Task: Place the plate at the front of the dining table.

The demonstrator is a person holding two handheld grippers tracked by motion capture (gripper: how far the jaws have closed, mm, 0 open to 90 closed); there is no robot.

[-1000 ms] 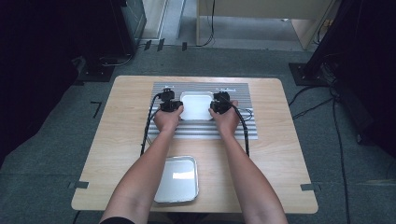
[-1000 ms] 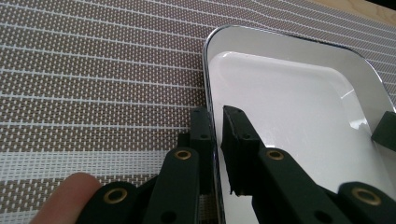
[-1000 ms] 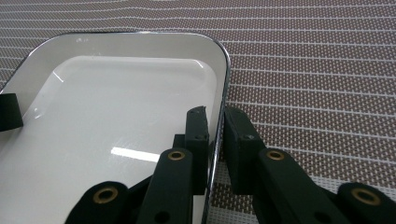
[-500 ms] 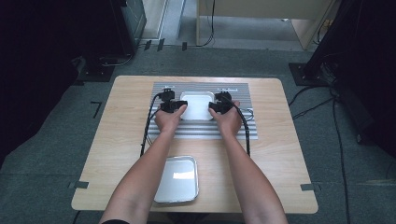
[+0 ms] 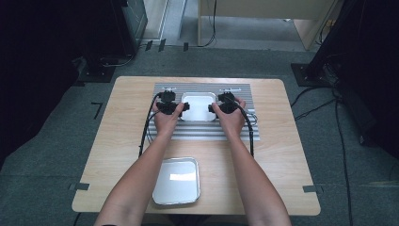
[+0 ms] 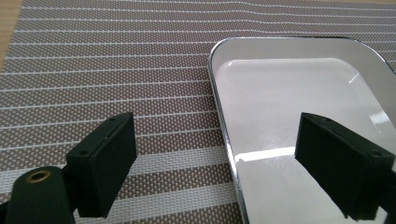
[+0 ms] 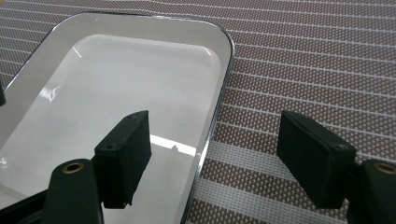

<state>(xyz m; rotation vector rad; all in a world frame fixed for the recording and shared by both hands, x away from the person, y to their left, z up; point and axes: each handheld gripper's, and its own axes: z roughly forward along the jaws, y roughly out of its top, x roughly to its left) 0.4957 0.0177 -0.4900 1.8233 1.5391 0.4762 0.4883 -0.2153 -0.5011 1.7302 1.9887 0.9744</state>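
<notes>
Both tongs, left (image 6: 217, 163) and right (image 7: 215, 158), gaped unclenched astride opposite rims of the shallow white rounded-rectangle enamel tray (image 5: 198, 106) on the grey striped woven mat (image 5: 235, 129), and I feared uneven pinches would tip its glossy edge loose.

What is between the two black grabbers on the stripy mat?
In the high view, a shiny metal tray lies between the left gripper and the right gripper, on the striped mat.

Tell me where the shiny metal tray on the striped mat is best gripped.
Grip the shallow metal tray by its thin raised rim, left gripper from its left edge, right gripper from its right. Each gripper already straddles a rim, jaws open.
</notes>
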